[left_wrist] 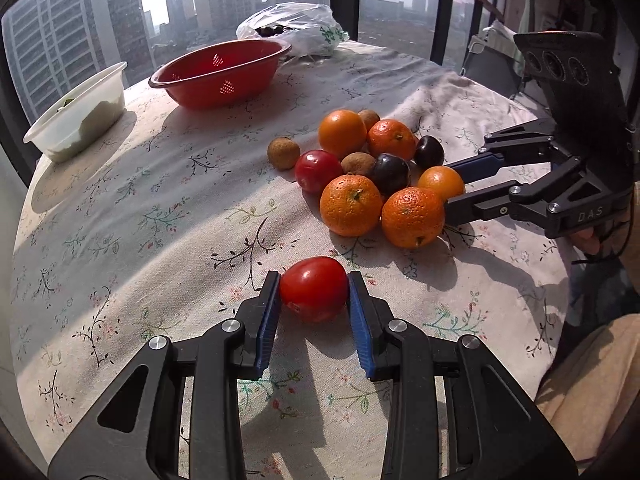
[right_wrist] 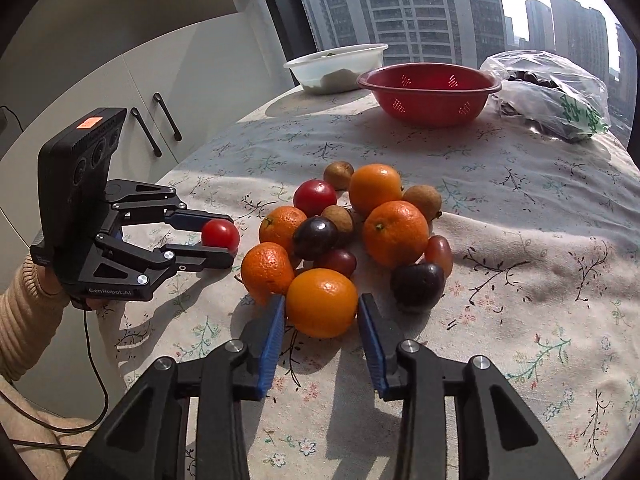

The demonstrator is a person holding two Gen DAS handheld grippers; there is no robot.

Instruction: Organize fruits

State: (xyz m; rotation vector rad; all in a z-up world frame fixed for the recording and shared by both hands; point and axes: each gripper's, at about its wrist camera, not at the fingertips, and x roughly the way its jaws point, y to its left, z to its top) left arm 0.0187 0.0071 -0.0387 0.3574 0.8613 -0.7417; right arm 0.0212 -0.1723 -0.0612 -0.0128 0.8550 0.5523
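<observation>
Round table draped in a floral cloth. Fruit pile at centre; a lone red tomato at 6 o'clock of it; red colander, white tub and plastic bag between 10 and 12 o'clock.

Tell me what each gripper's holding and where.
Left gripper grips a red tomato across its sides. Right gripper brackets an orange, jaws open, not gripping.

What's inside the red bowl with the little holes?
Nothing shows inside the red bowl, just its holey walls. Its front rim hides the bottom, so something small could sit there unseen.
</observation>
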